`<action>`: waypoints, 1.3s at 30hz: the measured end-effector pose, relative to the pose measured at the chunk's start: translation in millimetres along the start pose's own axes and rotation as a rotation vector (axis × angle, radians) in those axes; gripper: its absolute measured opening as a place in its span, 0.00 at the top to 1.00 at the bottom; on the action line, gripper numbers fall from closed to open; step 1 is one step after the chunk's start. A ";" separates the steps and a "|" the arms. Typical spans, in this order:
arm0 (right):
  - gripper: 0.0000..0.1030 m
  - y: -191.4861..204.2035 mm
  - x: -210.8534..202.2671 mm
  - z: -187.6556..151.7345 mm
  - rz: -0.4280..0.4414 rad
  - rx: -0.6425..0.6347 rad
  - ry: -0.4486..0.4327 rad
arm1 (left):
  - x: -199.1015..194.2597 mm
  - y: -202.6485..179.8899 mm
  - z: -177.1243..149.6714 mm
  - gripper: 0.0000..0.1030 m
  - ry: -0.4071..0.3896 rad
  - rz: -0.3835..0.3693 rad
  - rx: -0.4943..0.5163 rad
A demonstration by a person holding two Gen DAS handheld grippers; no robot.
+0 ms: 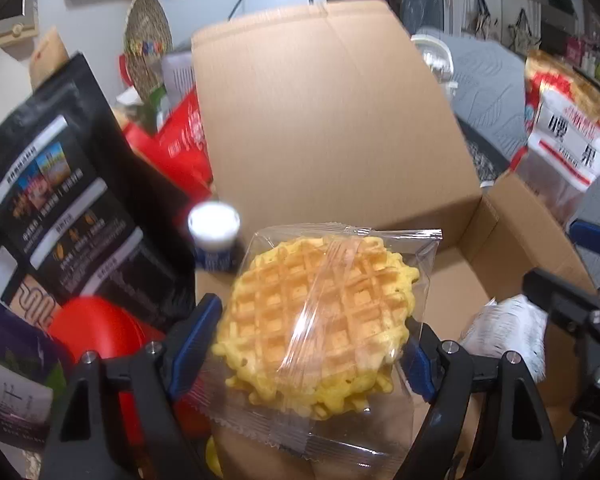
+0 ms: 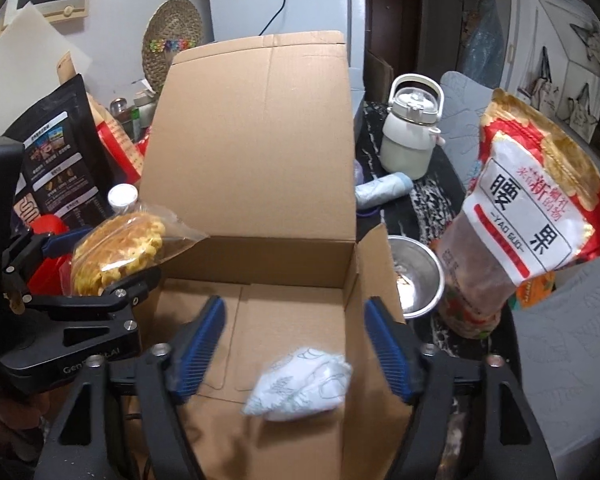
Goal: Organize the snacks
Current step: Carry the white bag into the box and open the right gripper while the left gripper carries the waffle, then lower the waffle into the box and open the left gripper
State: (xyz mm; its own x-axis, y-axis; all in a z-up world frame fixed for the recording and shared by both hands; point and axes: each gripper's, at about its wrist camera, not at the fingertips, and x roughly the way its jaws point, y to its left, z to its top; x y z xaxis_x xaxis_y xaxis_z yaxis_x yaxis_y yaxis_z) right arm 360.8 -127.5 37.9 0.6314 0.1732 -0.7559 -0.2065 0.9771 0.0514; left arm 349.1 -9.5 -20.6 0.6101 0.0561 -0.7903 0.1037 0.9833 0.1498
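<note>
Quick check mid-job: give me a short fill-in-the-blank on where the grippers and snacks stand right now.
1. The left gripper is shut on a wrapped ____.
2. The right gripper is ____ and holds nothing.
3. A white packet lies inside the ____ box.
4. The steel bowl sits ____ the box.

Missing: waffle; open; cardboard; outside
</note>
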 end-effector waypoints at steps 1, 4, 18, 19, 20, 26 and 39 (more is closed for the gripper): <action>0.26 -0.5 -0.2 -0.5 0.000 0.001 0.003 | 2.2 -0.5 -1.0 0.20 0.018 0.000 0.000; 0.26 -2.9 -1.3 -1.9 -0.012 0.009 0.018 | 3.9 0.8 -3.8 0.20 0.025 -0.017 -0.007; 0.26 -3.8 -40.6 2.0 -0.031 0.014 -0.026 | -48.5 0.1 -3.3 0.20 -0.054 -0.032 -0.008; 0.26 -3.6 -44.9 2.3 -0.032 0.015 -0.031 | -55.3 0.7 -3.6 0.20 -0.061 -0.038 -0.012; 0.26 -3.2 -49.8 2.5 -0.032 0.015 -0.036 | -60.3 1.6 -3.5 0.20 -0.066 -0.044 -0.016; 0.26 1.1 -85.1 2.3 -0.034 0.011 -0.083 | -95.7 7.5 -5.5 0.20 -0.114 -0.059 -0.026; 0.26 21.3 -161.6 -8.5 -0.038 -0.012 -0.191 | -180.7 19.7 -28.2 0.20 -0.243 -0.062 -0.027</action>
State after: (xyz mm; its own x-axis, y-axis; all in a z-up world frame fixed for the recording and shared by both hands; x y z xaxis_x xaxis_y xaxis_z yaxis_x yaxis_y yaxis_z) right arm 248.0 -135.7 155.6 0.7691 0.1576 -0.6194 -0.1878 0.9821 0.0166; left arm 218.8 4.7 108.4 0.7746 -0.0445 -0.6309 0.1277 0.9880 0.0872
